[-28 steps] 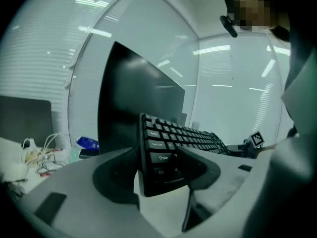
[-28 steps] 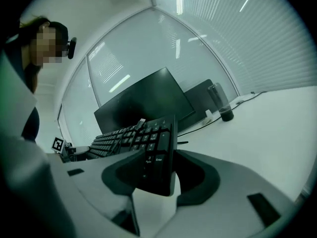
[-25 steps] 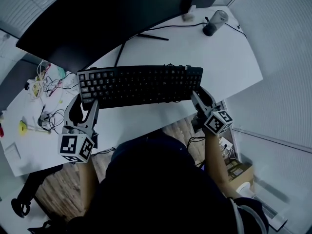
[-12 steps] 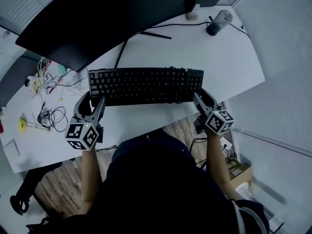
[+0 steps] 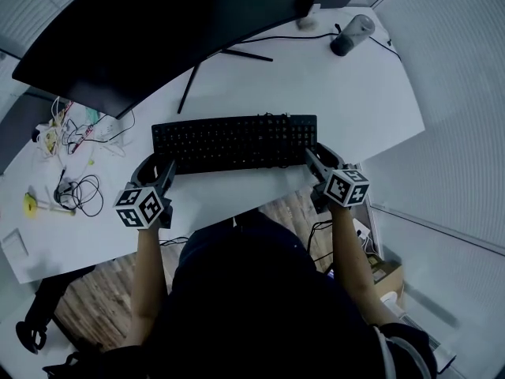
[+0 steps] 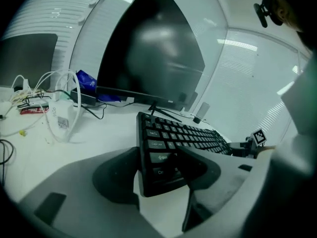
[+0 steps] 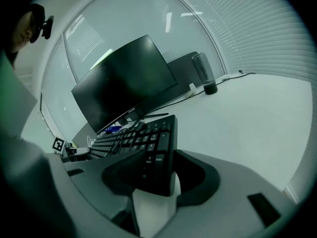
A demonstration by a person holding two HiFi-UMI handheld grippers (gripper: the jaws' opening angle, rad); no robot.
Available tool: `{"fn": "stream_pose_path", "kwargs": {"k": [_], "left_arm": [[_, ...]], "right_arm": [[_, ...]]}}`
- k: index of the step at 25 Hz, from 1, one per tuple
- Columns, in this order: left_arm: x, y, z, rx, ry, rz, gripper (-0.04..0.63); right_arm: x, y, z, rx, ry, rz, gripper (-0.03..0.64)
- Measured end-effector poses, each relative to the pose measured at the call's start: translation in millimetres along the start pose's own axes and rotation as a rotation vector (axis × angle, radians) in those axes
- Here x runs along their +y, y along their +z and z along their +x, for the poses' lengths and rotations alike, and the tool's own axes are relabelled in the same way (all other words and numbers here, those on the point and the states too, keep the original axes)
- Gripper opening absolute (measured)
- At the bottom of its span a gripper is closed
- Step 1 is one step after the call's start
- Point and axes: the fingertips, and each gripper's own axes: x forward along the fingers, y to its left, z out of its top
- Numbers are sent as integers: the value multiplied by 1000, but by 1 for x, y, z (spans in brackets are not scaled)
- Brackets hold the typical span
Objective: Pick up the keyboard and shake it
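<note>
1. The black rectangular plastic keyboard (image 5: 234,142) lies lengthwise over the front half of the curved white desk (image 5: 347,101), just in front of the stand of the big dark flat monitor (image 5: 158,30).
2. The left gripper (image 5: 160,170) has its grey jaws clamped on the keyboard's left end. One pad is on the keys and the other is against the underside (they're spread fairly wide, the board fills the gap).
3. The right gripper (image 5: 318,157) is pinching the numpad end the same way.
4. Can't tell if the keyboard is touching the desk or just off it.
5. A dark cylindrical tumbler (image 5: 349,35) stands at the far right corner, well apart. Tangled thin cables (image 5: 76,189) lie on the left.
</note>
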Motion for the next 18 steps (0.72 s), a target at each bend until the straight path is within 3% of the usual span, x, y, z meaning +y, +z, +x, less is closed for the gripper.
{"fn": "stream_pose_path", "kwargs": {"k": [13,18], "left_arm": [[14,-29,30,148,33,-42,261],[19,-39,31,188,81,-22,261]], "right_arm": [[-21,-19,23,171,-68,10,199],[-24,-29,27,205,-104,-6,200]]}}
